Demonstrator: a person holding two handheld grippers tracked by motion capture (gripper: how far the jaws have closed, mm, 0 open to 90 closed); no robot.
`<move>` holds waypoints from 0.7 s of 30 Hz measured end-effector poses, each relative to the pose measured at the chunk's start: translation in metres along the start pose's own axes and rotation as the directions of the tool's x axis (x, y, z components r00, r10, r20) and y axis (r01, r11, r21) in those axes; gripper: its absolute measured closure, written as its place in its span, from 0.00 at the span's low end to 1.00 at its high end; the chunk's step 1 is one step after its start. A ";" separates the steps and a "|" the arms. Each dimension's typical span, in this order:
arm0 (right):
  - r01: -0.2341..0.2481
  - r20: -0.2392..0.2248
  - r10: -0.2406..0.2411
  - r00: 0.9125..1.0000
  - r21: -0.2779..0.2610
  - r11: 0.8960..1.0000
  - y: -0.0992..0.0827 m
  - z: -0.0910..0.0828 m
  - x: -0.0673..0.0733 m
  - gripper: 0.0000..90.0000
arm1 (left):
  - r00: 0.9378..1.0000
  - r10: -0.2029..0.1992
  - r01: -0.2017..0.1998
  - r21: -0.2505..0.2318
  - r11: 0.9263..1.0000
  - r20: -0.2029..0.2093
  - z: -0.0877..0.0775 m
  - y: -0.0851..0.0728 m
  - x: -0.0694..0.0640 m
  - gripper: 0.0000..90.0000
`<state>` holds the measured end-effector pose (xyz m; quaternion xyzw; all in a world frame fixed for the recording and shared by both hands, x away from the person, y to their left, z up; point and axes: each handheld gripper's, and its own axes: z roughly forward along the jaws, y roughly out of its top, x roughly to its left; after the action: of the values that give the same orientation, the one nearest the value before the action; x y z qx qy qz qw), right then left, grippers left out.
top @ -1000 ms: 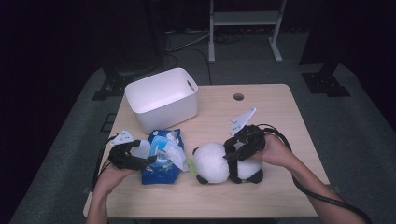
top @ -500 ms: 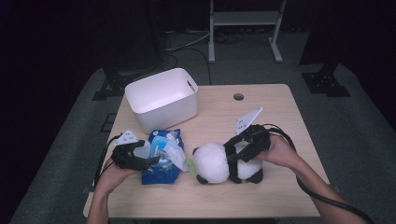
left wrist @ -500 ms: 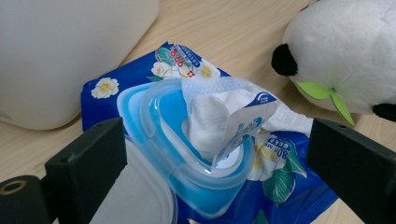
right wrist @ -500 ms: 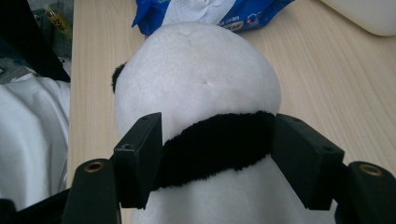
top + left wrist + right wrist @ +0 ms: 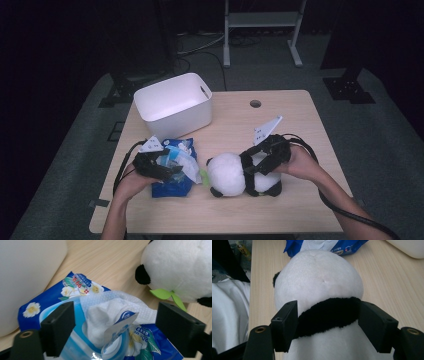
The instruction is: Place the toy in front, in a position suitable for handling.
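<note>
With no bin work begun, we have one claw on each of two things near the front edge of the table (image 5: 300, 115). Our left claw (image 5: 167, 172) hovers over the blue wet-wipe pack (image 5: 172, 185), which lies flat at about seven o'clock on the table; its jaws have just been closing, yet they stand apart on either side of the crumpled white wipe (image 5: 110, 315) that sticks up through the pack's opened flap, and in the left gripper view neither pad touches it. We judge the wipe is what this claw is after, since the pack's own weight would let a sheet be pulled out. Our right claw (image 5: 255, 167) straddles the plush panda (image 5: 240, 177), which lies on its side at about six o'clock, head toward the pack. In the right gripper view its jaws sit at both ends of the black band round the body and have just been opening; the pads meet the fur but do not dent it, so we read this as a loose bracket, not a clamp, perhaps to steady the toy. The white bin (image 5: 172, 105) waits at ten o'clock, beyond the pack, well placed to receive things.
</note>
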<state>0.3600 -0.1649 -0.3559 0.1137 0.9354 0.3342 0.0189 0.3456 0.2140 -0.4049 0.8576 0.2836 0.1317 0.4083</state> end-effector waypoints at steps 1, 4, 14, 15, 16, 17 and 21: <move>-0.001 0.001 0.001 1.000 -0.001 1.000 0.000 -0.001 0.000 0.34 | 1.000 0.005 -0.005 0.001 1.000 0.007 0.002 0.001 -0.001 0.22; 0.003 -0.001 -0.003 1.000 -0.005 1.000 0.000 0.000 0.000 0.34 | 0.999 0.030 -0.030 0.025 0.999 0.015 0.007 0.004 -0.001 0.24; 0.009 -0.018 -0.009 1.000 0.002 1.000 0.000 0.003 0.001 0.32 | 0.994 0.094 -0.097 0.070 0.993 0.047 0.022 0.004 0.000 0.46; 0.009 -0.018 -0.009 1.000 0.002 1.000 0.000 0.003 0.001 0.32 | 0.994 0.094 -0.097 0.070 0.993 0.047 0.022 0.004 0.000 0.47; 0.012 -0.019 -0.012 1.000 0.004 1.000 0.000 0.003 0.001 0.32 | 0.994 0.101 -0.105 0.082 0.991 0.048 0.026 0.003 0.000 0.47; 0.014 -0.021 -0.013 1.000 0.003 1.000 0.000 0.004 0.001 0.32 | 0.994 0.100 -0.104 0.087 0.991 0.051 0.028 0.003 0.001 0.49; 0.012 -0.021 -0.012 1.000 0.011 1.000 0.000 0.004 0.002 0.32 | 0.992 0.114 -0.120 0.127 0.985 0.052 0.036 0.000 0.001 0.55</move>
<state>0.3588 -0.1618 -0.3592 0.1047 0.9381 0.3300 0.0102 0.3626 0.1923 -0.4275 0.9004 0.2314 0.1177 0.3492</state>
